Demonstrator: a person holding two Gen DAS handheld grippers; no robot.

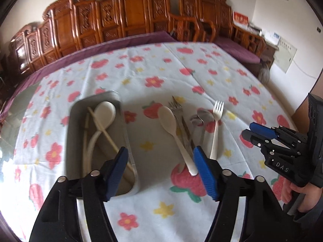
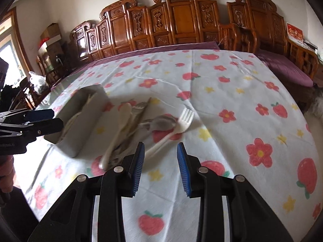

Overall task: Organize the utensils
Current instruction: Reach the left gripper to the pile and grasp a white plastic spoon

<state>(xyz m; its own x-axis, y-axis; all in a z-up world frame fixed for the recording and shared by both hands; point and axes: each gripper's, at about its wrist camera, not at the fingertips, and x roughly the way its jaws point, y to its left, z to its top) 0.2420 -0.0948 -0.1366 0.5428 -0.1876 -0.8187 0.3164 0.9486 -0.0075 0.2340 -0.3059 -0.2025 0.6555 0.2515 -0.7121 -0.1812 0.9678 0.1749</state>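
Note:
A metal tray (image 1: 70,141) on the flowered tablecloth holds a cream spoon (image 1: 103,115) and chopsticks (image 1: 105,131). To its right lie a cream spoon (image 1: 173,129), a metal fork (image 1: 177,111), a metal spoon (image 1: 201,117) and a white plastic fork (image 1: 217,125). My left gripper (image 1: 161,167) is open and empty, above the gap between the tray and the loose spoon. My right gripper (image 2: 161,161) is open and empty, just short of the white fork's handle (image 2: 161,143). The tray (image 2: 80,125) and the pile of utensils (image 2: 125,125) show blurred in the right wrist view.
Carved wooden benches (image 1: 129,14) with purple cushions stand behind the table. The right gripper (image 1: 262,133) shows at the right edge of the left wrist view. The left gripper (image 2: 40,121) shows at the left edge of the right wrist view. The tablecloth (image 2: 242,100) lies bare to the right.

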